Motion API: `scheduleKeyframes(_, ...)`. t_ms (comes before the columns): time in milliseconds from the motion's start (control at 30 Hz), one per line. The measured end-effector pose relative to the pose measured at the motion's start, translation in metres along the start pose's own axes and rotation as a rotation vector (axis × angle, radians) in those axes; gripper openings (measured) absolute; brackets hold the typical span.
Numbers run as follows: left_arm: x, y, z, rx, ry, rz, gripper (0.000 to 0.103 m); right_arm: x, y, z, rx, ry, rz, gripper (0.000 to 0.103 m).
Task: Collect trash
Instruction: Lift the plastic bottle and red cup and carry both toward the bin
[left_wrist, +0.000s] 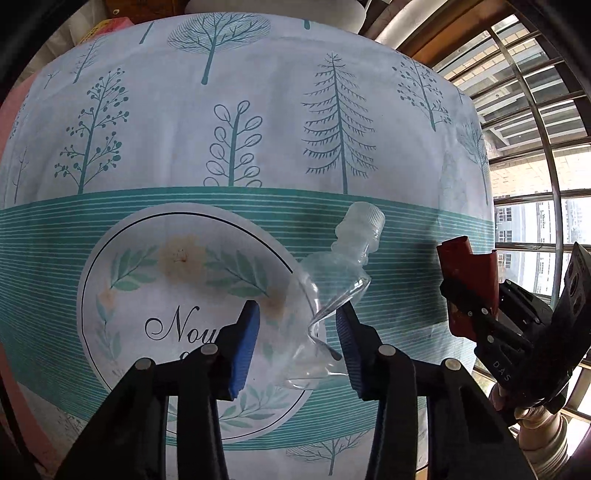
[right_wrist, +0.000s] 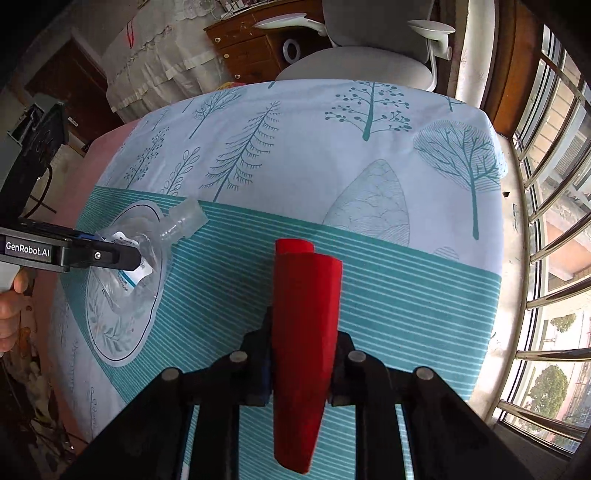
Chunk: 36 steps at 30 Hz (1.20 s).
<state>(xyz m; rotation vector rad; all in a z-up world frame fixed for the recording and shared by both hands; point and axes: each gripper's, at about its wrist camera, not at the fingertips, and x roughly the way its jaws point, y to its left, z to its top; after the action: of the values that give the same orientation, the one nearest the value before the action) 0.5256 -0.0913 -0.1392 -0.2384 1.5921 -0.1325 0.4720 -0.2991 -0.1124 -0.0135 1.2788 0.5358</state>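
Gripping the rolled red paper (right_wrist: 304, 332) just right of the tablecloth's round floral emblem (left_wrist: 122, 280), your right gripper (right_wrist: 301, 369) holds firm, while your left gripper (left_wrist: 297, 343) brackets the crumpled clear bottle (left_wrist: 332, 291) over that emblem, pads not clearly pressing.

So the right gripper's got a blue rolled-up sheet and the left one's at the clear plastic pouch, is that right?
Not quite: the rolled sheet in the right gripper is red, not blue, as the right wrist view shows. The left gripper is at the clear plastic pouch.
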Motion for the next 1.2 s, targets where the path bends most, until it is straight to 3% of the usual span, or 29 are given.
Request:
scheduleKeyframes(100,0.008,-0.027,-0.004,0.089,0.032,0.085,0.035,-0.001,0.013,-0.008,0.014,-0.007,0.027,0.019)
scheduleKeyframes(200,0.01,-0.051,-0.009,0.18,0.013,0.168,0.034,-0.002,0.022,-0.014,0.041,-0.022,0.052,0.019)
scheduleKeyframes(333,0.008,-0.071,-0.02,0.247,-0.046,0.248,0.033,-0.005,0.028,-0.018,0.08,-0.041,0.071,0.019)
scheduleKeyframes(500,-0.008,-0.081,-0.043,0.275,-0.159,0.285,0.032,-0.015,0.034,-0.025,0.13,-0.079,0.076,0.018)
scheduleKeyframes(667,-0.038,-0.068,-0.071,0.245,-0.26,0.266,0.031,-0.024,0.041,-0.032,0.204,-0.107,0.071,0.018)
scheduleKeyframes(900,-0.087,-0.018,-0.128,0.209,-0.367,0.208,0.031,-0.047,0.076,-0.053,0.289,-0.179,0.068,0.017)
scheduleKeyframes(1033,-0.108,0.004,-0.169,0.201,-0.39,0.13,0.031,-0.066,0.105,-0.077,0.335,-0.232,0.049,0.017)
scheduleKeyframes(1200,-0.138,0.034,-0.239,0.251,-0.456,0.092,0.031,-0.099,0.145,-0.125,0.418,-0.318,0.035,0.017)
